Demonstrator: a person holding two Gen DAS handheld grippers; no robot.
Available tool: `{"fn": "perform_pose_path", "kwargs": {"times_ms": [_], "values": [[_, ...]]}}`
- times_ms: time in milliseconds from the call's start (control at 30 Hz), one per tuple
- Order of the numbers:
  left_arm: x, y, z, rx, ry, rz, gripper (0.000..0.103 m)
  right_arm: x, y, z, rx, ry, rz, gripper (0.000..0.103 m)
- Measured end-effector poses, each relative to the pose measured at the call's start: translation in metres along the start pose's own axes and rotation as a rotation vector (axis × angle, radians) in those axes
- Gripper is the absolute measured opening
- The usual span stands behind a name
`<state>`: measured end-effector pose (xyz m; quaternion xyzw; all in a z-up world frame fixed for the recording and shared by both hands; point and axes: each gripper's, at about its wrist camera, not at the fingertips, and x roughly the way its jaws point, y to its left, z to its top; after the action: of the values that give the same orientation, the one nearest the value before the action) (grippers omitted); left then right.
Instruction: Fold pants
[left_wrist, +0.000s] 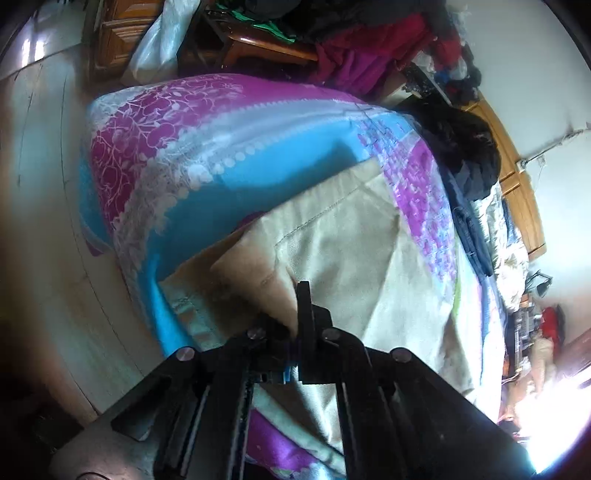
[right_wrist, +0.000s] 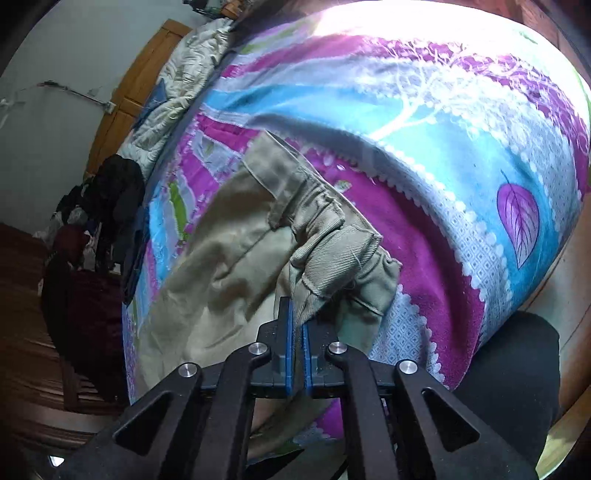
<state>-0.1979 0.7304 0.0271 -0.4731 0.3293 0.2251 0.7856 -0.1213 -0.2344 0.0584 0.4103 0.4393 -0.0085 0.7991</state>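
Pants (right_wrist: 221, 258), one tan pair, lie on a bed (left_wrist: 258, 155) with a pink, purple and blue cover. No words or labels can be read on them.

In the left wrist view, the left gripper (left_wrist: 299, 310) points forward and a bit down over the leg end of the pants. Its two black fingers are pressed together with a fold of tan cloth pinched between them near the hem.

In the right wrist view, the right gripper (right_wrist: 296, 321) points at the waist end. Its two fingers with blue pads (right_wrist: 289, 350) are squeezed close on the bunched stretchy waistband, which is lifted a little off the cover.

One pile of dark clothes (left_wrist: 469, 155) sits farther back on the bed, apart from the pants.
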Motion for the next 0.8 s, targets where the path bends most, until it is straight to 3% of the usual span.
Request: {"fn": "perform_pose_path", "kwargs": {"times_ms": [33, 67, 100, 133, 200, 267, 367, 433, 500, 533, 600, 633, 667, 733, 800], "values": [[-0.009, 0.001, 0.001, -0.027, -0.018, -0.053, 0.002, -0.014, 0.002, -0.001, -0.030, -0.037, 0.031, 0.006], [-0.023, 0.004, -0.001, -0.042, -0.043, -0.117, 0.002, -0.022, 0.000, -0.003, -0.065, -0.059, 0.016, 0.005], [-0.029, 0.004, -0.004, -0.018, -0.065, -0.126, 0.003, -0.019, -0.008, -0.004, -0.078, -0.036, -0.028, 0.005], [-0.027, 0.006, -0.008, 0.046, -0.070, -0.078, 0.003, -0.009, -0.020, -0.004, -0.062, 0.023, -0.073, 0.005], [0.002, 0.024, -0.015, 0.023, 0.047, 0.026, 0.003, 0.009, -0.033, -0.009, -0.034, 0.070, -0.132, 0.005], [0.003, 0.030, -0.017, -0.030, 0.024, 0.006, 0.003, 0.008, -0.025, -0.008, -0.043, 0.025, -0.110, 0.005], [-0.007, 0.018, -0.016, 0.001, -0.028, -0.016, 0.003, 0.006, -0.015, 0.001, -0.081, 0.013, -0.095, 0.005], [-0.004, 0.012, -0.015, 0.076, -0.024, 0.024, 0.006, 0.016, -0.019, 0.005, -0.095, 0.059, -0.129, 0.005], [0.006, 0.015, -0.017, 0.121, 0.008, 0.104, 0.009, 0.021, -0.025, 0.008, -0.069, 0.077, -0.110, 0.005], [0.004, 0.018, -0.018, 0.124, 0.001, 0.103, 0.009, 0.021, -0.027, 0.010, -0.050, 0.081, -0.096, 0.006], [-0.008, 0.023, -0.018, 0.120, -0.034, 0.120, 0.020, 0.009, -0.033, 0.013, -0.008, 0.061, -0.091, 0.017], [-0.014, 0.027, -0.018, 0.108, -0.055, 0.136, 0.033, -0.002, -0.036, 0.016, 0.003, 0.026, -0.120, 0.032], [-0.021, 0.032, -0.017, 0.092, -0.085, 0.167, 0.042, -0.014, -0.041, 0.020, 0.008, -0.010, -0.157, 0.040], [-0.042, 0.045, -0.014, 0.049, -0.167, 0.236, 0.043, -0.039, -0.042, 0.032, -0.022, -0.080, -0.254, 0.042], [-0.059, 0.052, -0.012, 0.005, -0.206, 0.263, 0.043, -0.056, -0.015, 0.043, -0.198, -0.128, -0.310, 0.042]]}}
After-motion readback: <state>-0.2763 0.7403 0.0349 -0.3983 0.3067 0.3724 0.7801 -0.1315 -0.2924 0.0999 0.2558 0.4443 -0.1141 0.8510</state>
